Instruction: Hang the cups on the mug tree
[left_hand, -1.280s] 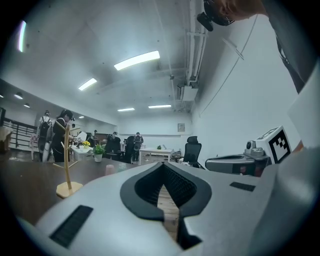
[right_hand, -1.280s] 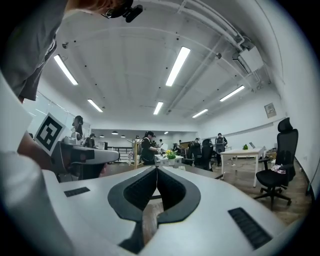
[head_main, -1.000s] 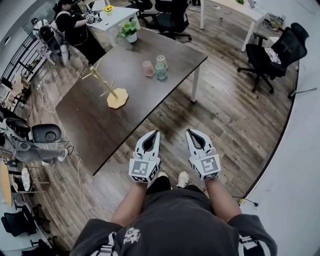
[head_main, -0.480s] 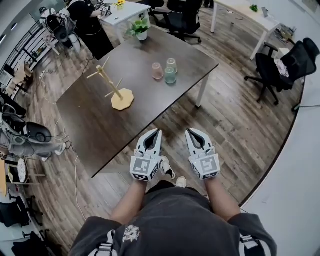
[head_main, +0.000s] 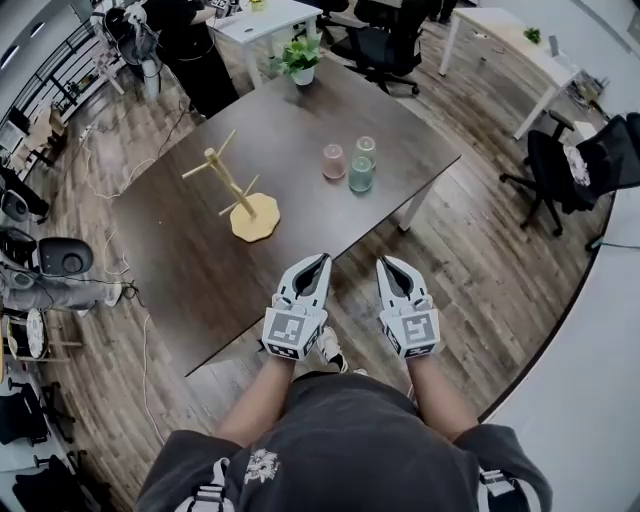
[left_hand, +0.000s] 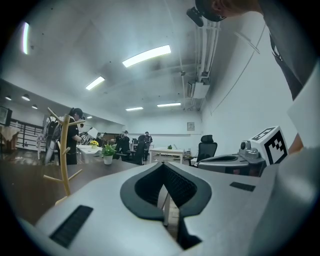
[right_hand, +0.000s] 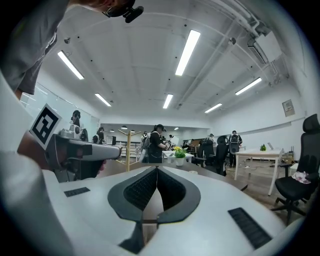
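A dark wooden table (head_main: 180, 270) runs across the head view from 9 o'clock up to 1 o'clock. Its near edge lies right by the gripper tips.

The left gripper (head_main: 320, 260) and the right gripper (head_main: 384, 263) are held side by side just below the middle of that view. Both are level and point toward 12 o'clock. Each has its jaws pressed together, with nothing between them.

The wooden mug tree (head_main: 238, 190) stands upright on its pale flat base on the table, at 11 o'clock from the left gripper. A potted plant (head_main: 301, 60) sits at the table's far end, near 12 o'clock.

Three cups stand close together on the tabletop, at 3 o'clock from the mug tree and well apart from it. They are a pink cup (head_main: 333, 161), a green cup (head_main: 361, 174) just beside it at its 4 o'clock, and a clear cup (head_main: 366, 149) at the green cup's 12 o'clock.
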